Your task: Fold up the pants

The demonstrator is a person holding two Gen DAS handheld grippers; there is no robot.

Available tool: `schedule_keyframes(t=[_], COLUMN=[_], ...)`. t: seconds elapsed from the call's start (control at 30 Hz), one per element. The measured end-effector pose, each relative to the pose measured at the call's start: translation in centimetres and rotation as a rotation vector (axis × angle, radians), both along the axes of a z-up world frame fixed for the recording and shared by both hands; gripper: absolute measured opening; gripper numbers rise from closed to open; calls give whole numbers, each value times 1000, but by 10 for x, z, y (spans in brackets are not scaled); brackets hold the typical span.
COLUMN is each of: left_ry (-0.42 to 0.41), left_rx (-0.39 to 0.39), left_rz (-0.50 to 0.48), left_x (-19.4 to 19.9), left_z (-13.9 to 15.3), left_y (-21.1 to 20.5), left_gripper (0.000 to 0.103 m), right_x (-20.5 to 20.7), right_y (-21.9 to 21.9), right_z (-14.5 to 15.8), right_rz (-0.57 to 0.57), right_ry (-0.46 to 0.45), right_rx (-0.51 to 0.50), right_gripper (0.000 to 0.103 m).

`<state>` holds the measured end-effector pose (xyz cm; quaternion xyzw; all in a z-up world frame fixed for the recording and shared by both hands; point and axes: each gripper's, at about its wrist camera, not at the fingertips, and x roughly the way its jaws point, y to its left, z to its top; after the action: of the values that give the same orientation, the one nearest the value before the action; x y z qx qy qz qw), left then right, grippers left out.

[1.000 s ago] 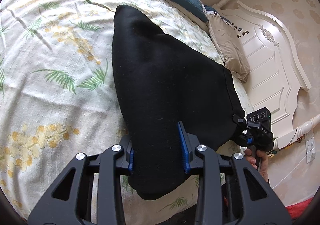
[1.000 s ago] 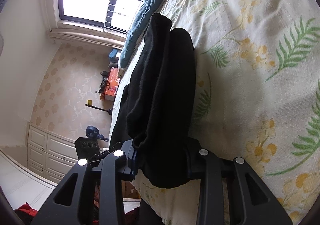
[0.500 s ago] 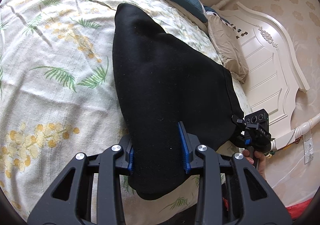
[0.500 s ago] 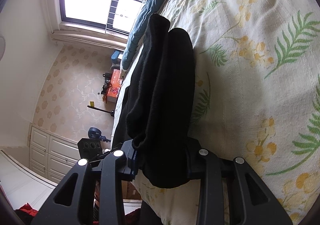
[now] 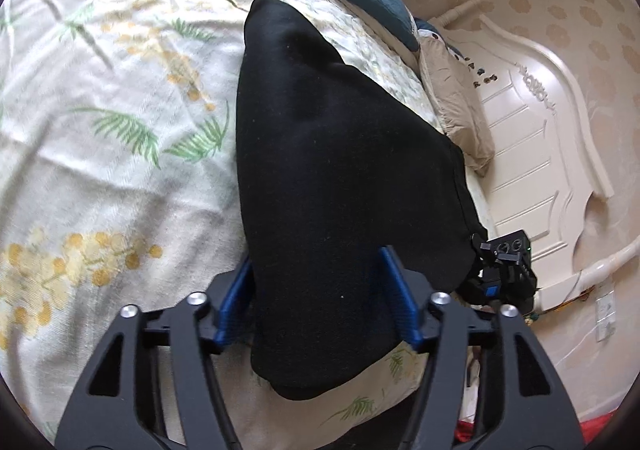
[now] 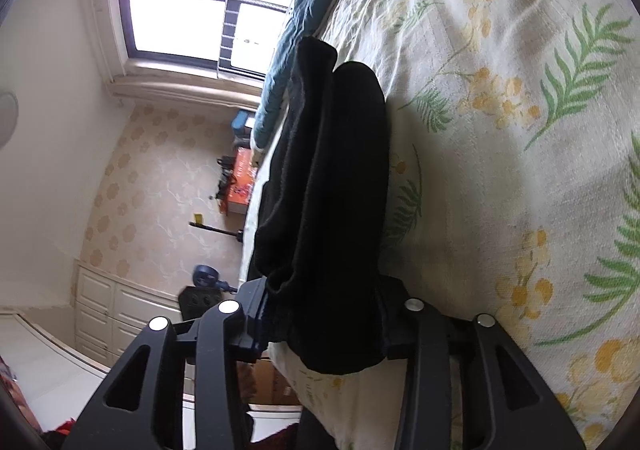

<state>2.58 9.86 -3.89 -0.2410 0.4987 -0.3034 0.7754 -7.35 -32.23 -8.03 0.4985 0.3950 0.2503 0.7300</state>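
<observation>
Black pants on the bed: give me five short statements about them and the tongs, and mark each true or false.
1. The black pants lie on a floral bedspread. True.
2. The left tongs hang free above the bed, holding nothing. False: pants fabric fills the gap between their blue pads.
3. The right tongs have pants fabric between their fingers. True.
4. The pants are red. False: they are black.
5. The left wrist view shows the right tongs at the pants' edge nearest the white headboard. True.
</observation>
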Motion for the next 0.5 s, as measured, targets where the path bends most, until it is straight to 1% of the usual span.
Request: schedule_keyframes(t=[0.03, 0.07, 0.17, 0.3, 0.4, 0.5], left_ry=[-4, -9, -13, -12, -10, -20], left_rx=[-23, -45, -54, -31, -10, 43], left_rz=[-5, -9, -8, -15, -12, -5], left_x=[-1, -1, -2, -3, -5, -11], left_z=[0, 0, 1, 3, 4, 7], left_y=[0, 1, -1, -6, -10, -14], left_gripper=[71, 78, 83, 88, 88, 90], right_x=[-1, -2, -7, -18, -27, -34], right_y=[-2, -3, -12, -21, -27, -32], right_z=[0, -1, -3, -2, -1, 0], right_rz=[-2, -4, -12, -21, -31, -46], right_ry=[-1, -3, -2, -3, -6, -10], right_rx=[7, 15, 41, 33, 27, 16], right_gripper=[43, 45, 45, 46, 49, 52])
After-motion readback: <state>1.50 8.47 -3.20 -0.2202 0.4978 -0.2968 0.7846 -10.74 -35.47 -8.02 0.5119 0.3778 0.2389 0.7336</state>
